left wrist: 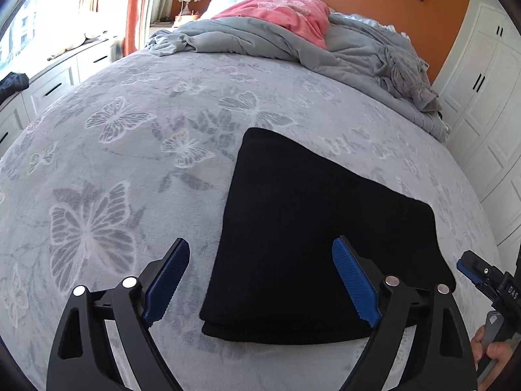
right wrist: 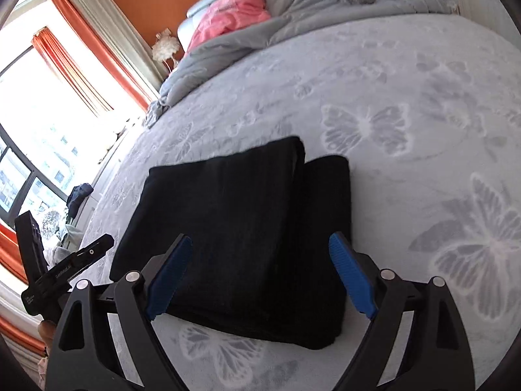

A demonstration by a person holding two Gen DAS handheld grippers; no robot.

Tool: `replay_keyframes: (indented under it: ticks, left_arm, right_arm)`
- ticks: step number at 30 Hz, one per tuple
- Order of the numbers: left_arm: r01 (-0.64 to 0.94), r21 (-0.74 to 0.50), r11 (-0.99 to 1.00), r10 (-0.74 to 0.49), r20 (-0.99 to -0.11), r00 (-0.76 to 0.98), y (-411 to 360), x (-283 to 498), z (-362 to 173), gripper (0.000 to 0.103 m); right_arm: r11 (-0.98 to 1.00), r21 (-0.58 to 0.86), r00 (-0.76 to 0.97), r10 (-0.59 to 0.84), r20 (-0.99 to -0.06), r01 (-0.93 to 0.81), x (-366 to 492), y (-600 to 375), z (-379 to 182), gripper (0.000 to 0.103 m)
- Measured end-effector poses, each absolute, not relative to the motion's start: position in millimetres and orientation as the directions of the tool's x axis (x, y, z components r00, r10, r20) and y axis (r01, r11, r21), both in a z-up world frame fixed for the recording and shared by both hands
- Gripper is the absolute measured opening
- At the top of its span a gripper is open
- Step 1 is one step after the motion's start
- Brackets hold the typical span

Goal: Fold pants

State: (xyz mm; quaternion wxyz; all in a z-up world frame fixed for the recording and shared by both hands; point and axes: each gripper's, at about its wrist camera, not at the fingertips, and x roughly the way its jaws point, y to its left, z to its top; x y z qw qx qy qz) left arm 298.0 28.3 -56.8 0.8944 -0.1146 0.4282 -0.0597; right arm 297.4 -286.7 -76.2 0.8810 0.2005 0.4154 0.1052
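The black pants lie folded into a thick stack on the grey butterfly-print bedspread. They also show in the right wrist view, with a second folded layer sticking out on the right. My left gripper is open and empty, hovering above the near left edge of the stack. My right gripper is open and empty above the near edge of the stack. The right gripper shows at the far right of the left wrist view. The left gripper shows at the left of the right wrist view.
A crumpled grey duvet and a pink garment lie at the head of the bed. White wardrobe doors stand to the right. A window, orange curtains and low white drawers with dark clothes on top are to the left.
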Motion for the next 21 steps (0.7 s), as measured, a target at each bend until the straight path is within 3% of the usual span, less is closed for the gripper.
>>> replay_keyframes:
  ticks: [2, 3, 6, 7, 9, 10, 11, 12, 13, 14, 15, 18, 20, 21]
  left_arm:
    - [-0.027, -0.280, 0.960, -0.217, -0.797, 0.564, 30, 311, -80, 0.088]
    - [-0.057, -0.326, 0.944, -0.250, -0.815, 0.523, 36, 319, -94, 0.088]
    - [-0.134, -0.497, 0.857, -0.372, -0.778, 0.506, 56, 322, -117, 0.088]
    - [-0.119, -0.516, 0.848, -0.390, -0.762, 0.517, 56, 320, -111, 0.078]
    - [-0.077, -0.508, 0.858, -0.396, -0.748, 0.533, 50, 314, -93, 0.075]
    - [-0.057, -0.489, 0.871, -0.380, -0.741, 0.554, 48, 310, -85, 0.078]
    - [-0.037, -0.478, 0.878, -0.373, -0.730, 0.572, 46, 306, -78, 0.086]
    - [-0.032, -0.458, 0.889, -0.357, -0.734, 0.577, 45, 305, -75, 0.089]
    - [-0.041, -0.436, 0.899, -0.335, -0.747, 0.574, 45, 304, -75, 0.089]
    - [-0.053, -0.420, 0.906, -0.319, -0.761, 0.565, 46, 305, -78, 0.091]
    - [-0.064, -0.412, 0.909, -0.312, -0.774, 0.550, 47, 305, -83, 0.091]
    - [-0.113, -0.460, 0.881, -0.351, -0.794, 0.496, 55, 310, -108, 0.093]
    - [-0.120, -0.506, 0.854, -0.378, -0.762, 0.526, 60, 309, -116, 0.098]
    - [-0.110, -0.497, 0.861, -0.370, -0.758, 0.537, 56, 308, -115, 0.098]
  right_arm:
    - [0.900, 0.435, 0.608, 0.346, -0.715, -0.001, 302, -280, -93, 0.079]
    - [0.910, 0.415, 0.616, 0.323, -0.719, 0.008, 302, -277, -97, 0.050]
    - [0.929, 0.370, 0.639, 0.298, -0.709, -0.022, 302, -273, -84, 0.012]
    - [0.934, 0.356, 0.665, 0.290, -0.688, -0.038, 298, -275, -70, 0.010]
    - [0.934, 0.353, 0.708, 0.286, -0.646, -0.055, 292, -284, -48, 0.009]
    - [0.954, 0.296, 0.720, 0.231, -0.655, -0.037, 291, -287, -47, 0.011]
    - [0.966, 0.256, 0.697, 0.196, -0.690, -0.018, 296, -289, -55, 0.021]
    - [0.973, 0.228, 0.654, 0.161, -0.739, 0.018, 301, -292, -69, 0.042]
    - [0.973, 0.221, 0.628, 0.136, -0.766, 0.059, 301, -298, -81, 0.055]
    - [0.966, 0.247, 0.644, 0.139, -0.753, 0.081, 295, -304, -84, 0.078]
    - [0.953, 0.287, 0.656, 0.158, -0.738, 0.093, 287, -311, -85, 0.089]
    - [0.906, 0.417, 0.615, 0.285, -0.735, 0.078, 283, -315, -100, 0.089]
    - [0.879, 0.471, 0.578, 0.350, -0.738, 0.069, 289, -308, -119, 0.086]
    - [0.890, 0.453, 0.602, 0.332, -0.726, 0.056, 289, -304, -120, 0.056]
